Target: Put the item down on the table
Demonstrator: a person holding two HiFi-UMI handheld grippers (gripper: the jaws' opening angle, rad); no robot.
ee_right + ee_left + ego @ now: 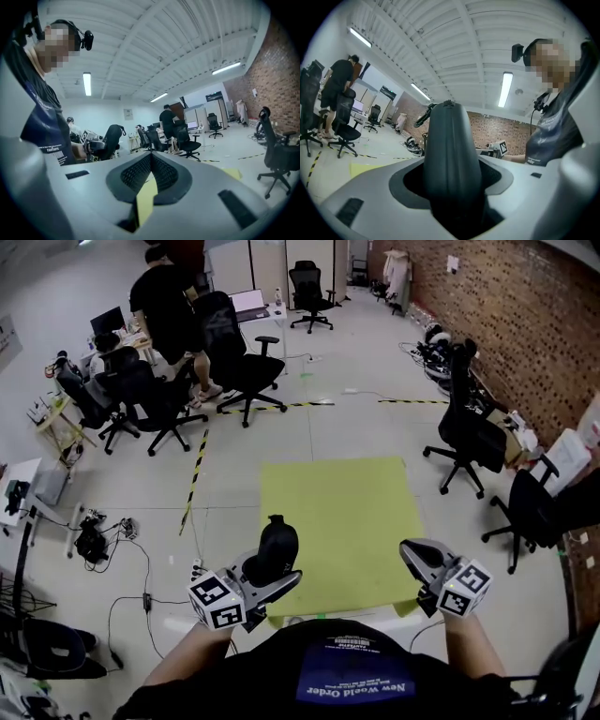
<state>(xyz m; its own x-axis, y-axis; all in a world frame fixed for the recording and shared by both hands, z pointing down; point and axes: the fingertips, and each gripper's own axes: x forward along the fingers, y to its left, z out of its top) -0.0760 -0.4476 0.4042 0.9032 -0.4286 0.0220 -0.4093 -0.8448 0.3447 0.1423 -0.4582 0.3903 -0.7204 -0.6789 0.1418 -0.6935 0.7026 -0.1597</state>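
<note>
**Black item** (pixel 277 549): rounded, smooth-shelled, kind not made out. Clamped at its lower part in the left tongs (pixel 279 579) and standing upright out of the jaws, with most of its bulk above the grip. Held in the air at the near left margin of the table (pixel 347 512). From the head view, partly past the yellow-green top and over the floor (pixel 225 521). Height above the top not to be judged.

**Left tongs**: gripping the item, jaws set wide around its girth.

**Right tongs** (pixel 413 555): jaws together, nothing between them. Near the table's near right corner, well apart from the item and in no place to steady it.

**Hazards, judged from the present lie:**
- Release at the margin: likely to miss the top or catch its edge and go to the floor. Cause: the hold sits over the boundary, not over the middle.
- Release from too high: likely to bounce or roll off. Cause: curved shell, and a gap to the top that cannot be read.
- Tipping in the grip on the way down. Cause: pinched low, weight high, smooth surface against the pads.
- Toppling once let go, if set down upright. Cause: a narrow rounded end as the only footing — better laid flat, well inward.
</note>
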